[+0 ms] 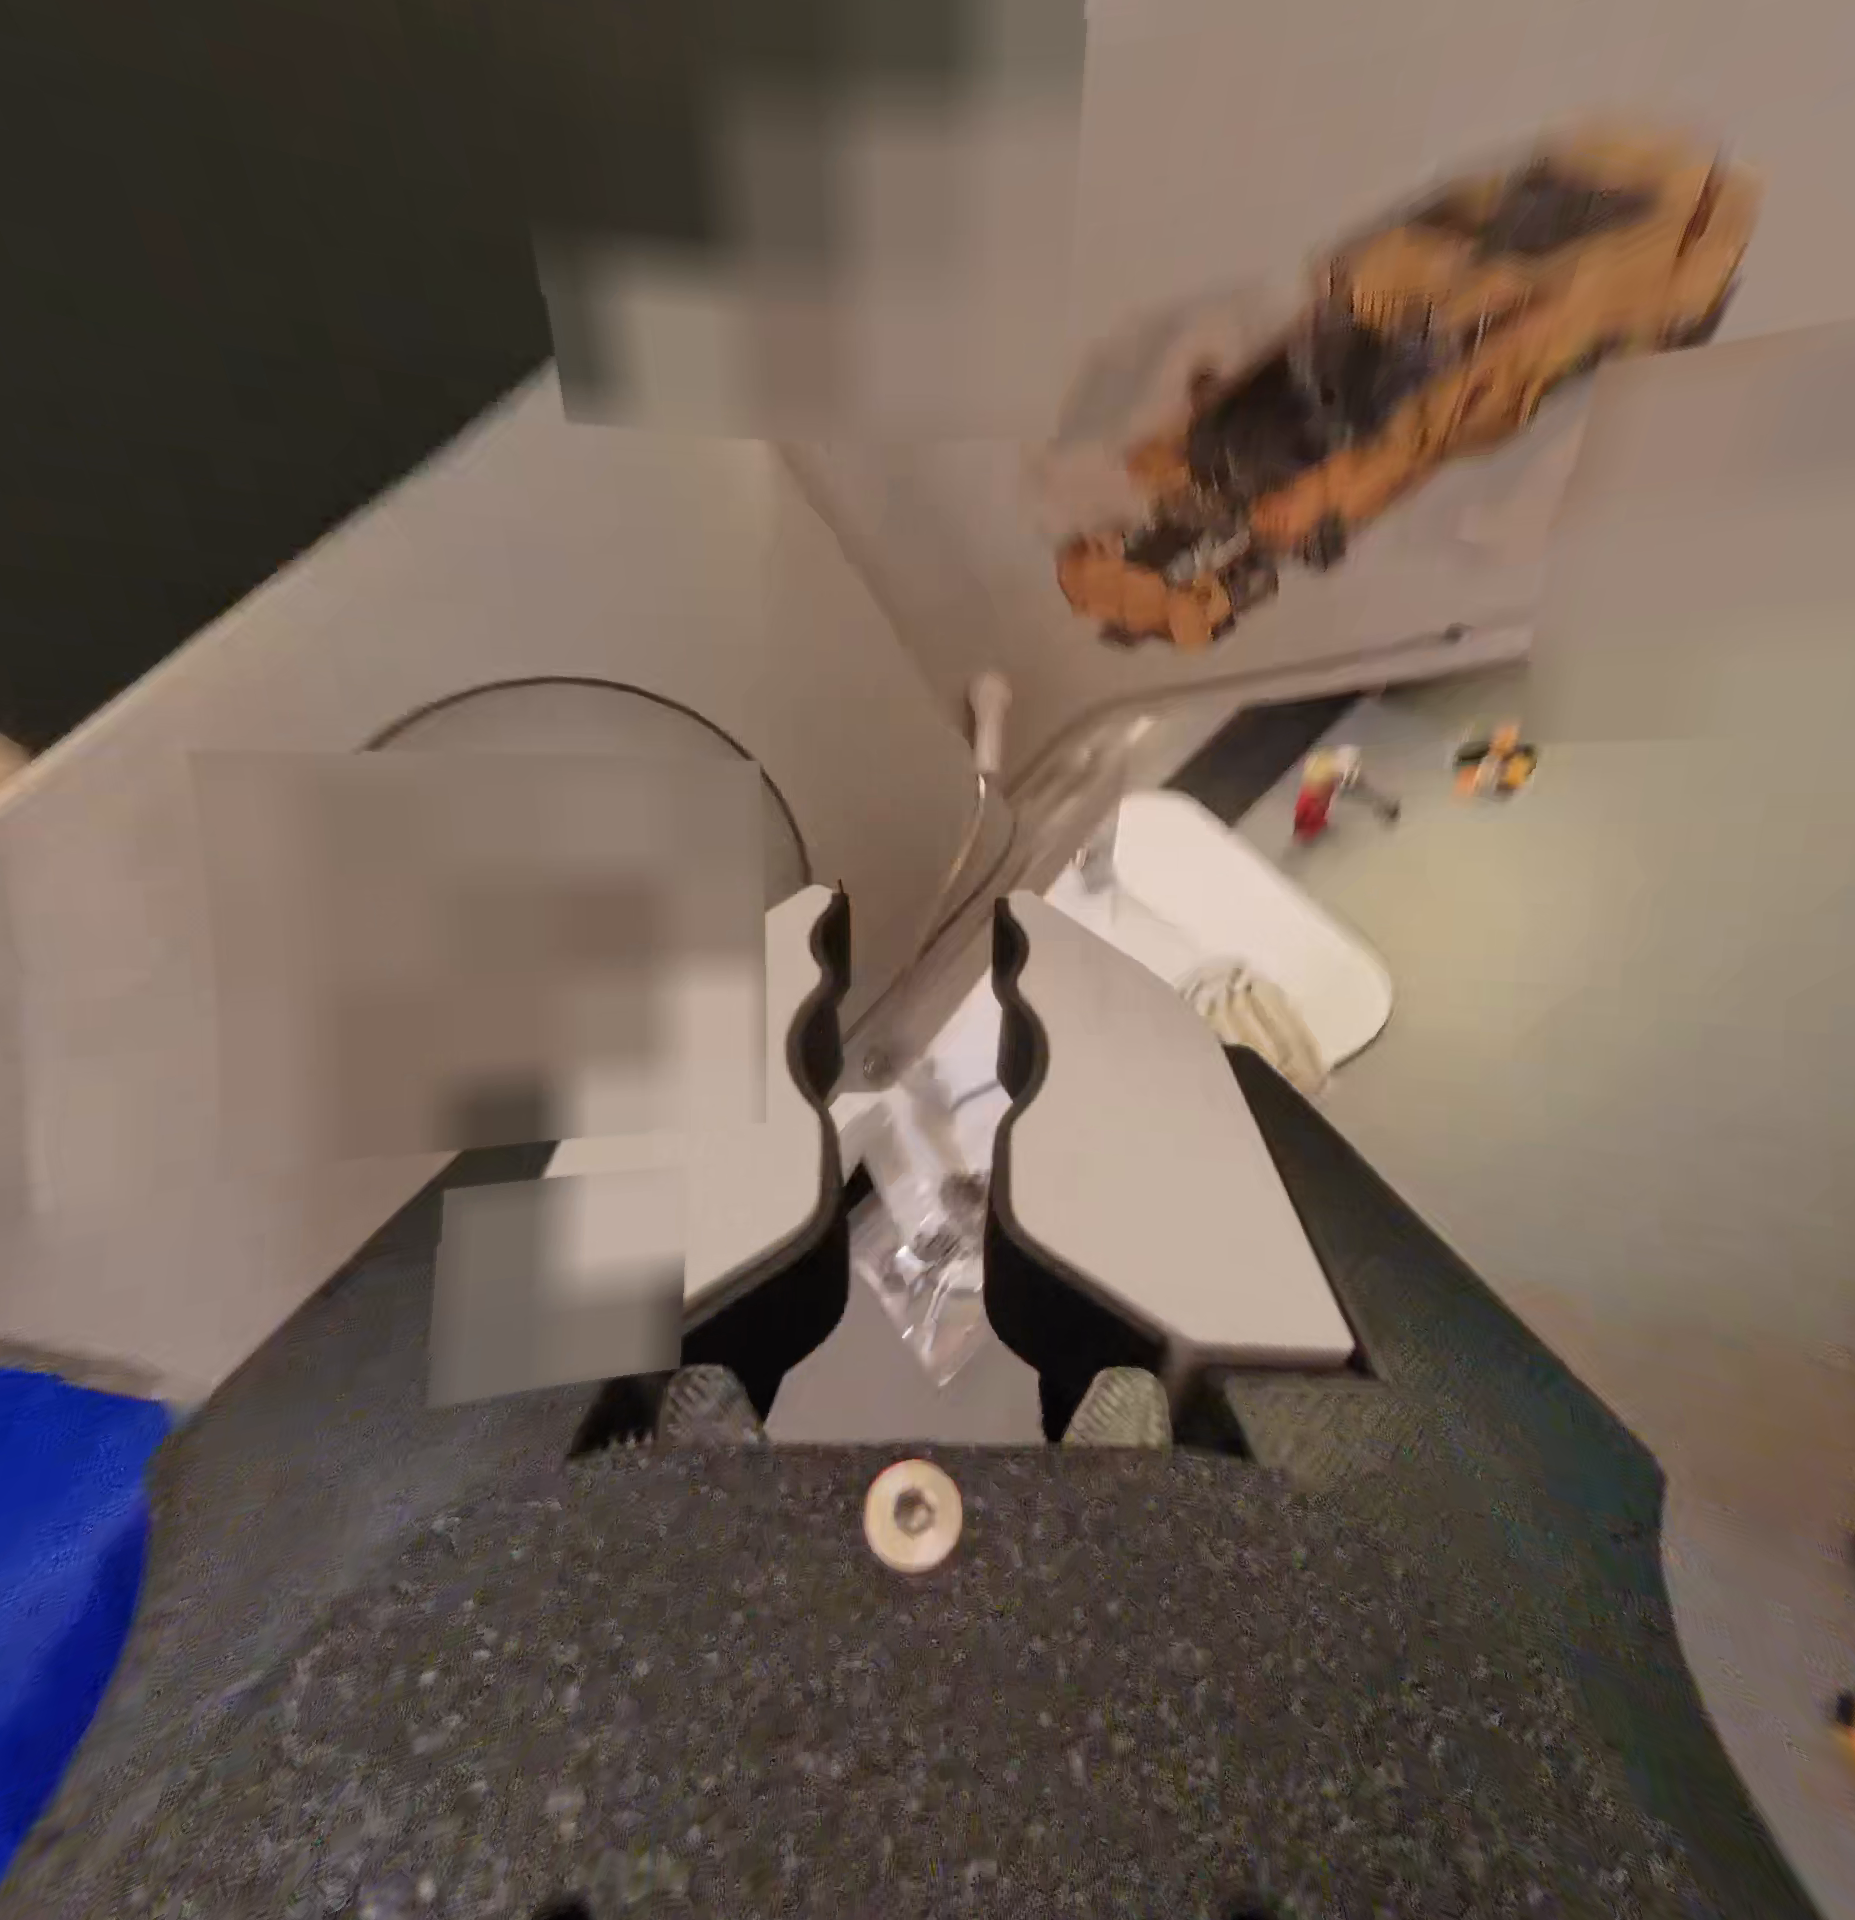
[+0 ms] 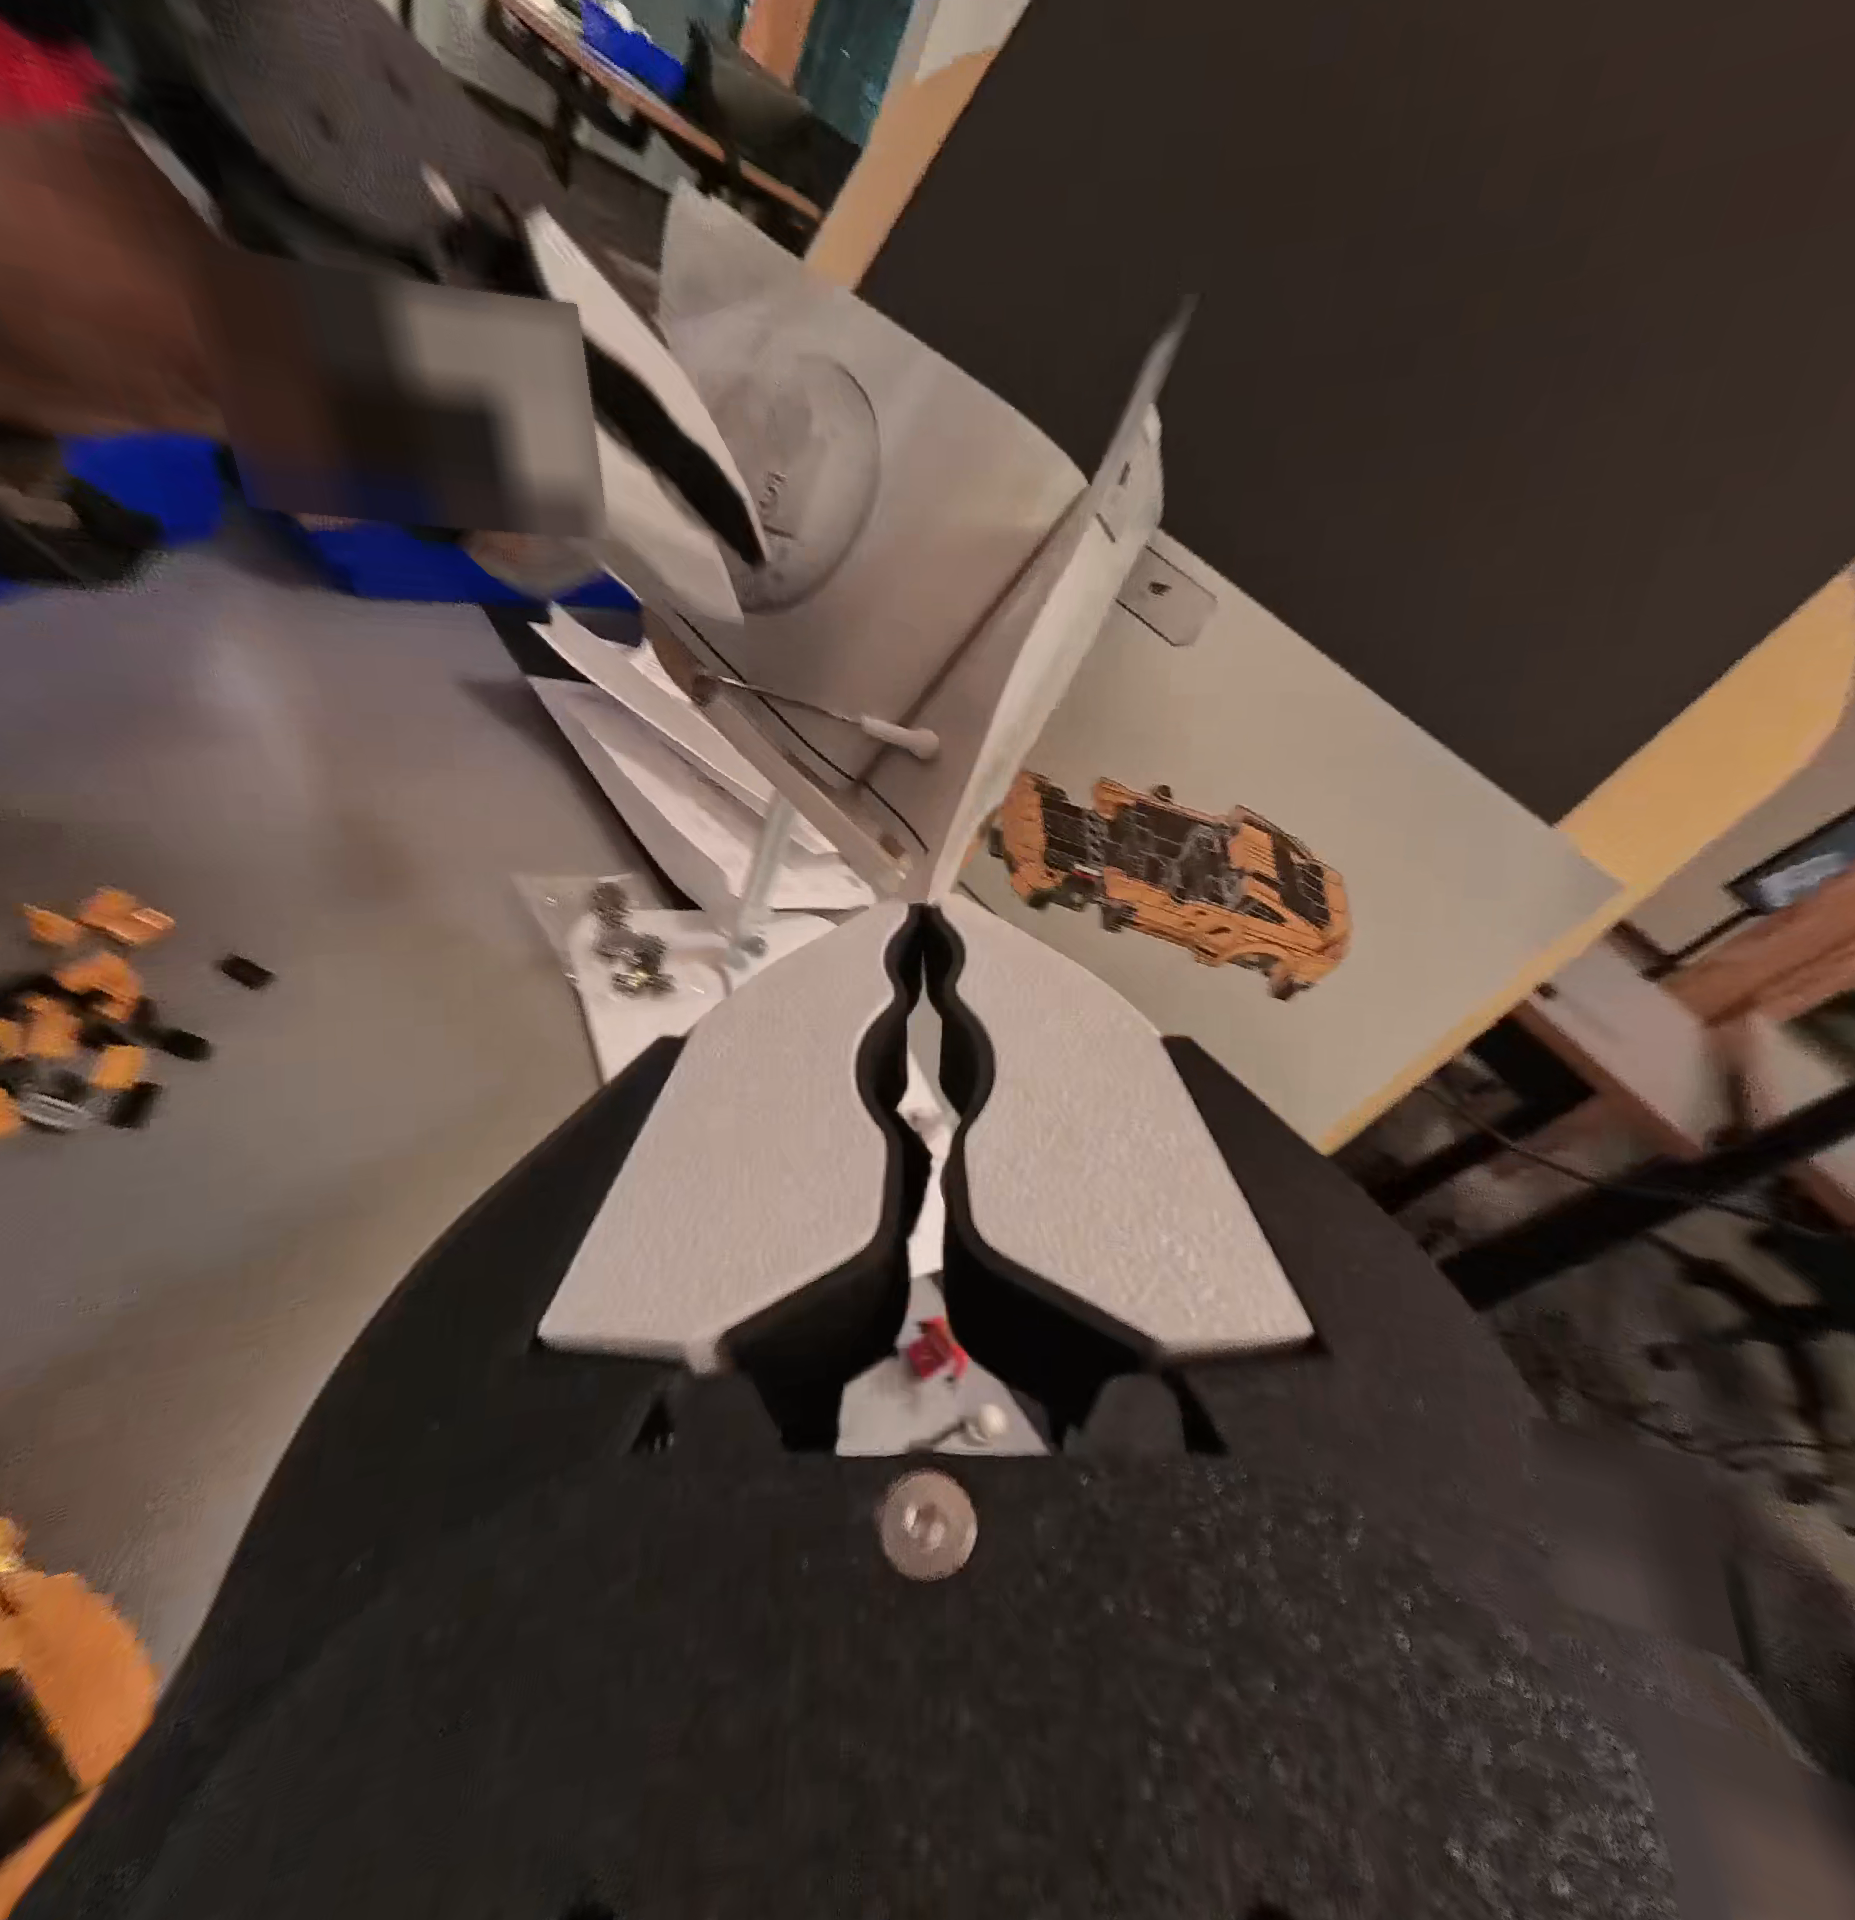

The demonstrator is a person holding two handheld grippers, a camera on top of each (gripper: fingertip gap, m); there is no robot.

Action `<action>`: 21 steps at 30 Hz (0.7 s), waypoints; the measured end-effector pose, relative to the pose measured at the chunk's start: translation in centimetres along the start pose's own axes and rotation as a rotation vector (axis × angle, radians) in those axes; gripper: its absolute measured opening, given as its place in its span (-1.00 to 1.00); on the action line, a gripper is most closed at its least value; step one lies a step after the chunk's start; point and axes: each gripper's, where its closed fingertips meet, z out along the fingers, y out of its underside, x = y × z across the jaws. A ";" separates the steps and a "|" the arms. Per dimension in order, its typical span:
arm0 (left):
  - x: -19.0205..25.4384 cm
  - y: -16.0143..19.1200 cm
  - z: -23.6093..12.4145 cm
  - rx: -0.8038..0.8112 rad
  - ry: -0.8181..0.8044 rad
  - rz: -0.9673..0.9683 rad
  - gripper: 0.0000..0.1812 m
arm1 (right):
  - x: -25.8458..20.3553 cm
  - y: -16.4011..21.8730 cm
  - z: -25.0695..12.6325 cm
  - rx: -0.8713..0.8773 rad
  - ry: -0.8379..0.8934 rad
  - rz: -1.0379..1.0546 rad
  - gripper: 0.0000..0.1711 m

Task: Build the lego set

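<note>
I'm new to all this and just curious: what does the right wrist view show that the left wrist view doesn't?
Only the right wrist view shows the pile of loose orange and black bricks, the page pinched upright in the right gripper, and the left gripper from outside. Only the left wrist view shows a white bowl-like object. Both show the printed orange car picture and the clear bag of small parts.
</note>
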 end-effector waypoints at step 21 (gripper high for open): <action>-3.4 6.2 -0.8 0.528 0.220 -0.976 -0.97 | -11.5 -8.1 10.9 -0.019 -0.243 0.000 -1.00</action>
